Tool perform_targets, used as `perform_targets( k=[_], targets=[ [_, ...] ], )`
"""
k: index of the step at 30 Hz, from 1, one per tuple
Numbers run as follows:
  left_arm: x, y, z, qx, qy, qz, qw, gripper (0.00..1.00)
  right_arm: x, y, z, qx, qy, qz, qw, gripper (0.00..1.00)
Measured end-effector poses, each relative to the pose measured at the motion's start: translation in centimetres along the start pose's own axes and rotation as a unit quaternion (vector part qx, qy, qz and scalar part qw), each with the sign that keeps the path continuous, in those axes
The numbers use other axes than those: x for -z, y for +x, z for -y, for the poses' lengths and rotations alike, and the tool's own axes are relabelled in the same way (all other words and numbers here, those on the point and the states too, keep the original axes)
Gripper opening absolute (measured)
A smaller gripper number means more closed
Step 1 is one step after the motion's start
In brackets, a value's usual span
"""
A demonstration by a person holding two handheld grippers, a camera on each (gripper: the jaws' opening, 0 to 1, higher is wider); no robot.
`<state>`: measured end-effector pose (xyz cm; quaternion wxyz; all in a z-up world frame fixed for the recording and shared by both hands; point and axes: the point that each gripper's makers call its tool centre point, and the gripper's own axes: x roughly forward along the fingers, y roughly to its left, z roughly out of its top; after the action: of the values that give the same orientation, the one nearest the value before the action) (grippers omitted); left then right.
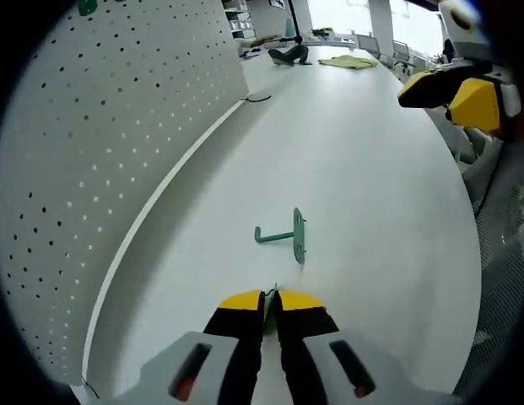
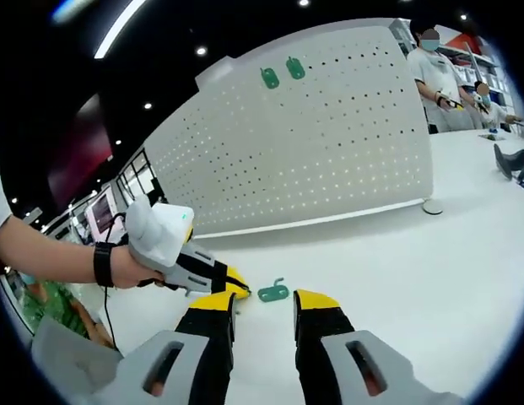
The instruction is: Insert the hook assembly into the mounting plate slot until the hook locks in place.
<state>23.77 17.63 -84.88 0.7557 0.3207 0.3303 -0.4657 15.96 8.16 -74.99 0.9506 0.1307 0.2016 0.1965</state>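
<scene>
Hook on table, pegboard — mounted green pieces.

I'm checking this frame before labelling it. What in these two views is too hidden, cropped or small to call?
- Left gripper view: whether the left gripper, its jaws together, pinches anything; a thin sliver shows between them, too small to name.
- Right gripper view: how the green hook lies, small and partly behind the left gripper's tip.
- Right gripper view: the two green pieces on the pegboard, too small to tell their shape.
- Left gripper view: the right gripper, cut off by the edge.
</scene>
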Motion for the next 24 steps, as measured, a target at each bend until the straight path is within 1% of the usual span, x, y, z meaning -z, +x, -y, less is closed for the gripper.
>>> perform_targets(
  k=[2, 4, 6, 8, 10, 18, 20, 22, 24],
  targets=[
    [0.1, -0.2, 0.2, 0.002, 0.004, -0.002, 1.0, 0.06, 0.0, 0.0, -0.1, -0.003, 0.006, 0.003, 1.0, 0.26],
    [0.1, -0.3, 0.5, 0.009, -0.011, -0.001, 0.9999, 0.06, 0.0, 0.0, -0.2, -0.004, 0.012, 0.002, 0.9999, 0.26],
    [0.3, -0.5, 0.5, 0.005, -0.005, -0.005, 1.0, 0.05, 0.0, 0.0, -0.3, -0.005, 0.007, 0.001, 1.0, 0.26],
    [0.2, -0.7, 0.6, 0.007, -0.002, -0.003, 1.0, 0.05, 0.1, 0.1, -0.4, -0.009, 0.007, -0.002, 0.9999, 0.26],
    [0.0, -0.9, 0.8, 0.012, -0.022, 0.004, 0.9997, 0.05, 0.2, 0.1, -0.5, -0.01, 0.005, -0.002, 0.9999, 0.26],
    [-0.9, -2.0, 1.0, 0.009, -0.04, 0.029, 0.9987, 0.05, 0.3, 0.2, -0.9, -0.018, 0.0, -0.006, 0.9998, 0.26],
    [-1.1, -2.3, 1.4, 0.018, -0.08, 0.033, 0.9961, 0.05, 0.3, 0.2, -1.0, -0.018, -0.004, -0.008, 0.9998, 0.26],
    [-1.5, -2.5, 1.4, 0.017, -0.08, 0.046, 0.9956, 0.05, 0.2, 0.1, -1.0, -0.018, -0.007, -0.006, 0.9998, 0.26],
    [-1.5, -2.7, 1.5, 0.015, -0.079, 0.046, 0.9957, 0.05, 0.2, 0.1, -1.1, -0.019, -0.004, -0.006, 0.9998, 0.26]
  ],
)
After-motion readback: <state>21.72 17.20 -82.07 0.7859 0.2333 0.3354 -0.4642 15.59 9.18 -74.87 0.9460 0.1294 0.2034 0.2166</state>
